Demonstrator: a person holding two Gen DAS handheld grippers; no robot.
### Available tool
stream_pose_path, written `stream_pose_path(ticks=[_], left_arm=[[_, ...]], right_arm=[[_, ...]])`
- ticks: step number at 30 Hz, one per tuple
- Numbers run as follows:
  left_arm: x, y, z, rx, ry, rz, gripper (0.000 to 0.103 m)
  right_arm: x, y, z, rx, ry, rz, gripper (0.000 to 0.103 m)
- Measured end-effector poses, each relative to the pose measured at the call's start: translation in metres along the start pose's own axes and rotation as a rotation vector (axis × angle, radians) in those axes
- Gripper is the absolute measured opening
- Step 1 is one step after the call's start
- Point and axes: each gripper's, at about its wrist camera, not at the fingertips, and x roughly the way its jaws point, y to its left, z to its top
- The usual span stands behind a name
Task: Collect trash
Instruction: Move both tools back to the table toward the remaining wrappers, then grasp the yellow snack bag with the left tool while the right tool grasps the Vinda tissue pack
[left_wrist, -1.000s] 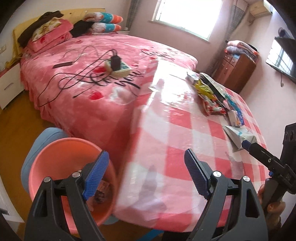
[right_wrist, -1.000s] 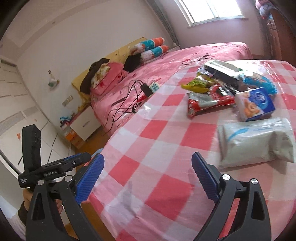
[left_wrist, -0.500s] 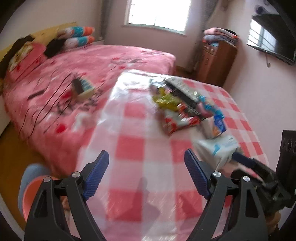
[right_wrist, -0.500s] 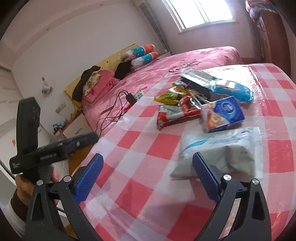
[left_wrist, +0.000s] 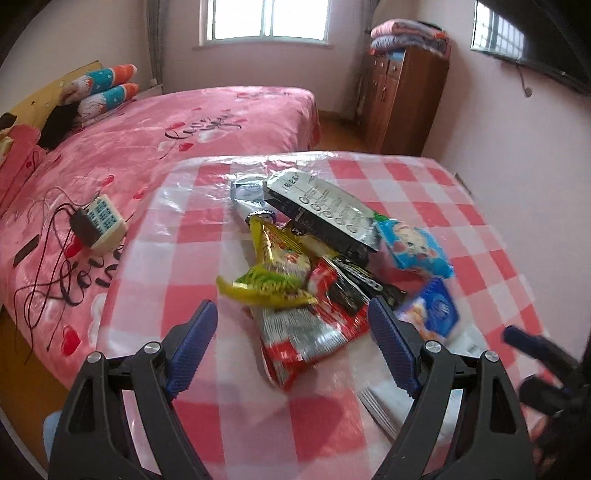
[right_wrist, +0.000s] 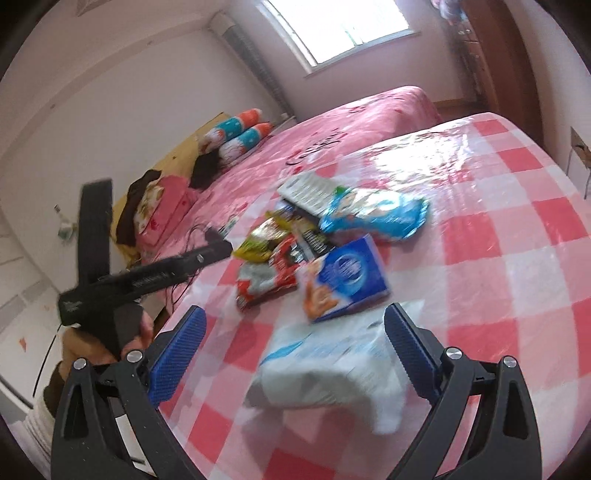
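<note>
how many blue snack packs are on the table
2: a light blue bag at the far side of the pile, and a dark blue cookie pack nearer, beside the white pack. Others may be buried.

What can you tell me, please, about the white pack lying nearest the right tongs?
The white pack is a soft, crinkled plastic pouch, white-grey with a pale blue streak, print blurred. It lies flat on the checked tablecloth, its far edge meeting or tucked under the blue biscuit box. The right tongs hang open over it, blue pads either side, apparently not gripping. The left wrist view shows only its ribbed sealed edge.
</note>
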Motion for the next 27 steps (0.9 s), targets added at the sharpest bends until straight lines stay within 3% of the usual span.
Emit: stream_pose_path(ticks=[6, 15, 27], left_arm=[[0.039, -0.004, 0.016, 0.075, 0.044, 0.059, 0.084], [0.068, -0.003, 0.025, 0.105, 0.088, 0.063, 0.084], [0.082, -0.003, 0.026, 0.073, 0.103, 0.035, 0.062]], right_arm=[[0.024, -0.006, 0.018, -0.031, 0.072, -0.076, 0.096], [0.074, 0.006, 0.026, -0.176, 0.201, -0.181, 0.096], [0.091, 0.001, 0.024, -0.206, 0.253, -0.186, 0.096]])
